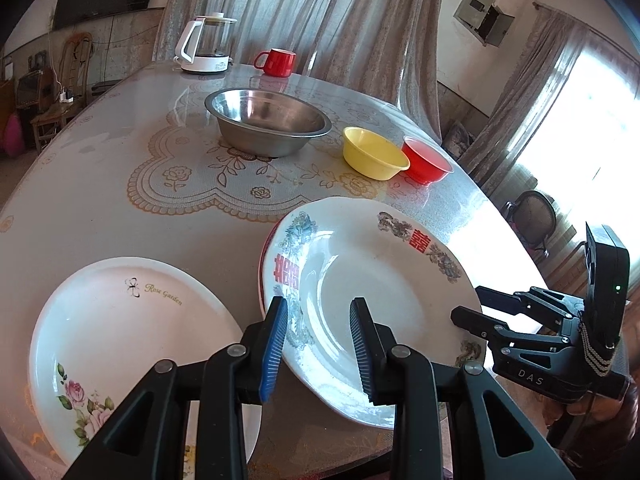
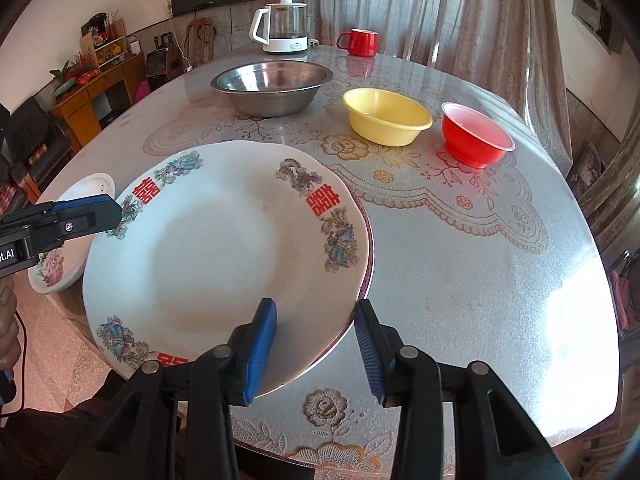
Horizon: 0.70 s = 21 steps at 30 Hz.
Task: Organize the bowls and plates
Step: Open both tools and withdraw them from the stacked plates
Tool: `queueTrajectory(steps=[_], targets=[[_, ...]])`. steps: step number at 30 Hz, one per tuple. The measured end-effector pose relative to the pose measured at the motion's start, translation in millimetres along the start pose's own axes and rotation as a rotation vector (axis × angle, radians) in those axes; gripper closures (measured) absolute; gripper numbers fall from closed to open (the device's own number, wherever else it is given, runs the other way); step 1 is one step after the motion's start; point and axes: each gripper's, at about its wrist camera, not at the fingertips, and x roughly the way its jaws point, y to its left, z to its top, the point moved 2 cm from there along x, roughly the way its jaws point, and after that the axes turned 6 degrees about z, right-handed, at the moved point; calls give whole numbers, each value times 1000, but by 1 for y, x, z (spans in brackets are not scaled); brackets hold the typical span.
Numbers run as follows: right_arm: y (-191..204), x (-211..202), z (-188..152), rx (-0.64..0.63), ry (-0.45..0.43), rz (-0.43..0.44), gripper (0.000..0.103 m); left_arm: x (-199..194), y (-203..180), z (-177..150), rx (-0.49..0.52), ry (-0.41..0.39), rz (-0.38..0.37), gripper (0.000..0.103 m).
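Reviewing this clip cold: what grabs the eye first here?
The big white plate with red characters dominates the table's near edge, both open grippers, left and right, straddling its rim. Behind it stand a steel bowl, yellow bowl and red bowl.

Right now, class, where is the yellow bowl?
The yellow bowl sits on the table's far right part, between the steel bowl and the red bowl, beyond the plates.

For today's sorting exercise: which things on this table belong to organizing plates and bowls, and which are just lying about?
Job: double-happiness plate, rose plate, steel bowl, yellow bowl, red bowl.
Lying about: kettle, red mug.
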Motion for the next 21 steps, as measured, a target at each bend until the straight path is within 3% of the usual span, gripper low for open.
queueTrajectory(steps=[5, 21], targets=[[2, 6, 3, -6, -8, -39, 63, -7, 6, 0, -3, -26, 59, 70], [-7, 12, 6, 39, -68, -59, 67, 6, -4, -3, 17, -6, 62, 64]])
